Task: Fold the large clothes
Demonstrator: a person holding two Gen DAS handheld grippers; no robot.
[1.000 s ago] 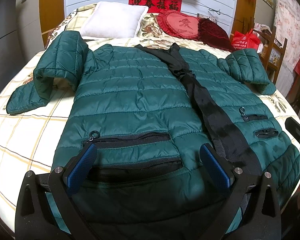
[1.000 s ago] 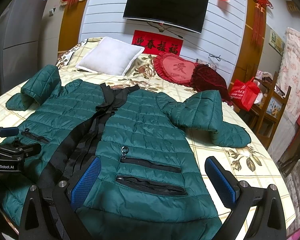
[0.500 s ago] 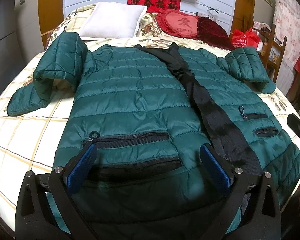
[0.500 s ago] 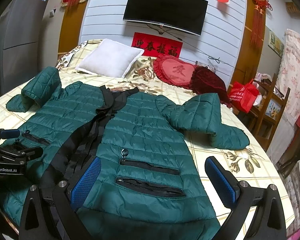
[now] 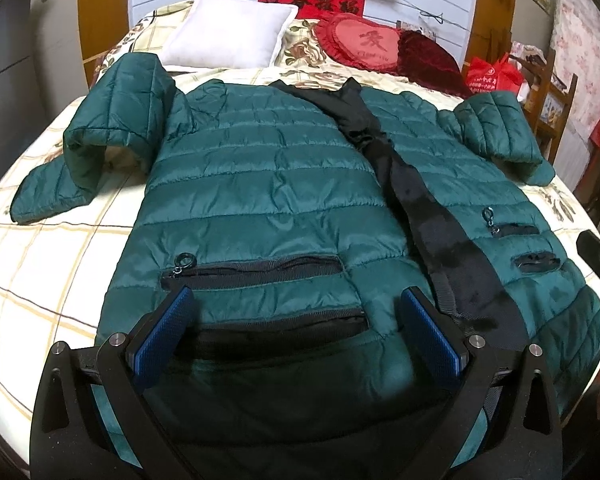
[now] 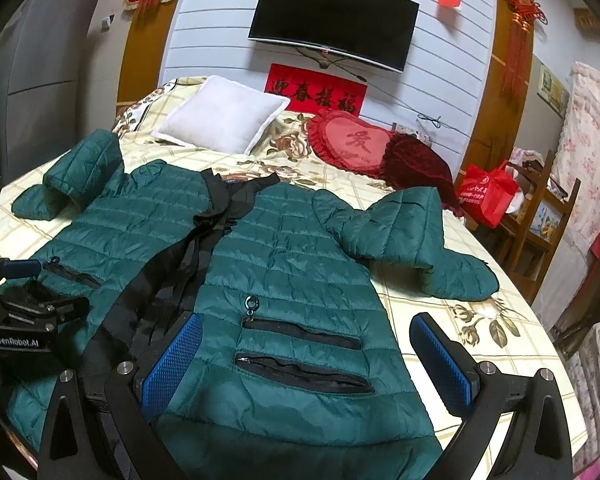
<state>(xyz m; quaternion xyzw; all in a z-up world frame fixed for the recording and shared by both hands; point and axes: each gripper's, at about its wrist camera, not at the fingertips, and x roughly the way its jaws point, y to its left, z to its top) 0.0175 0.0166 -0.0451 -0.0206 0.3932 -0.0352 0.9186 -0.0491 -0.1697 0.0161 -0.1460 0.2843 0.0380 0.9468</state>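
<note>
A big green puffer jacket (image 5: 268,184) lies spread front-up across the bed (image 5: 40,272), filling the middle of both views, collar toward the pillows and hem toward the near edge. Its black lining strip (image 5: 432,232) runs down the open front from the collar to the lower right of the left view. The sleeve (image 5: 100,140) at the left of the frame is bent back on itself, cuff lying on the checked bedspread; the other sleeve (image 6: 412,240) is doubled over the same way at the right of the right view. Zipped pockets (image 5: 256,272) sit low on each front panel.

The left tool (image 5: 296,320) hangs at the bottom of its view over the hem, blue pads wide apart and holding nothing; the lower pocket shows between them. The right tool (image 6: 308,348) sits at the bottom of its own view over the other front panel, jaws just as wide, nothing in its grip, its right finger over bare bedspread beside the jacket's edge. I cannot tell whether either touches the cloth.

At the top of the frame a white pillow (image 6: 224,114) and a red heart cushion (image 6: 352,144) rest against the headboard end, with a dark television (image 6: 332,20) on the wall above and a red bag (image 6: 488,192) at the right.
</note>
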